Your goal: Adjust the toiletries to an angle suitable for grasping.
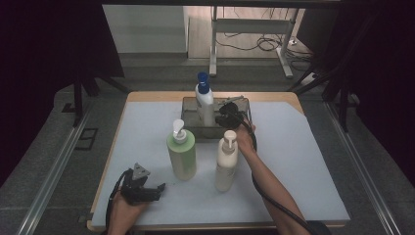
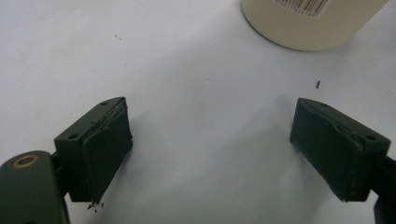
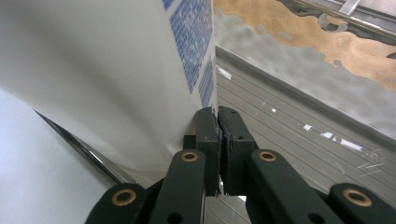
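Note:
A white bottle with a blue cap [image 1: 204, 100] stands upright in a metal tray [image 1: 188, 120] at the back middle of the table. My right gripper [image 1: 227, 108] reaches into that tray just right of the bottle. In the right gripper view its jaws [image 3: 217, 112] are shut with nothing between them, close beside the white bottle's wall [image 3: 116, 70] over the ridged tray floor [image 3: 280, 130]. My left gripper [image 1: 155, 185] rests near the front left of the white mat. Its jaws [image 2: 210, 114] stand wide open over bare mat, with a cream bottle's base [image 2: 303, 23] ahead.
A green pump bottle [image 1: 182, 152] and a cream pump bottle [image 1: 226, 161] stand upright side by side on the mat [image 1: 298, 161] in front of the tray. My right forearm runs past the cream bottle's right side. Dark curtains and floor rails flank the table.

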A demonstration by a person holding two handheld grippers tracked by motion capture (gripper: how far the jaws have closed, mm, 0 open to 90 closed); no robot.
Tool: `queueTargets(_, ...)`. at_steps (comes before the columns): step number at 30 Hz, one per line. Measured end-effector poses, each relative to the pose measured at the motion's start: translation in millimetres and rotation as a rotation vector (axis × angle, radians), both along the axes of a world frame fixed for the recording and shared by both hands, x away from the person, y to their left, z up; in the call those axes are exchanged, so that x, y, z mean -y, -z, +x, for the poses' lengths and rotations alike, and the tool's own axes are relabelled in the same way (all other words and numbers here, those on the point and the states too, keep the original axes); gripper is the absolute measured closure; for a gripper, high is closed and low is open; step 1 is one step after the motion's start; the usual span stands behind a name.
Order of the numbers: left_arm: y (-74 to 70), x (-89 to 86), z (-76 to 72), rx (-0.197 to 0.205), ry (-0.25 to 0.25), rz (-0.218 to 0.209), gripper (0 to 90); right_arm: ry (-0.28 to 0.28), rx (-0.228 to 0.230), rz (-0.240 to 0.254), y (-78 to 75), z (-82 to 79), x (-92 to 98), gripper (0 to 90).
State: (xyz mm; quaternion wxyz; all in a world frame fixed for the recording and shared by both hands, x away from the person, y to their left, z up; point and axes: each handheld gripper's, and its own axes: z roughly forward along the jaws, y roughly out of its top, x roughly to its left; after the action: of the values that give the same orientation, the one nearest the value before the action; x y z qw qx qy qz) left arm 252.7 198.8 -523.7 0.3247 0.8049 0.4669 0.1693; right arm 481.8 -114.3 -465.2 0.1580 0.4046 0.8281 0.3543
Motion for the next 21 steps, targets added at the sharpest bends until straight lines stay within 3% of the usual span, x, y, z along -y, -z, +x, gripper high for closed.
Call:
queueTargets(20, 0.0, 0.0, 0.0, -0.001, 0.0, 0.0, 12.1, -0.014, -0.007, -0.01, -2.7, -3.7, -5.8, 85.9)
queueTargets(21, 0.0, 0.0, 0.0, 0.0, 0.0, 0.0, 12.1, -0.027, -0.008, -0.028, -2.2, -3.6, -6.2, 85.3)
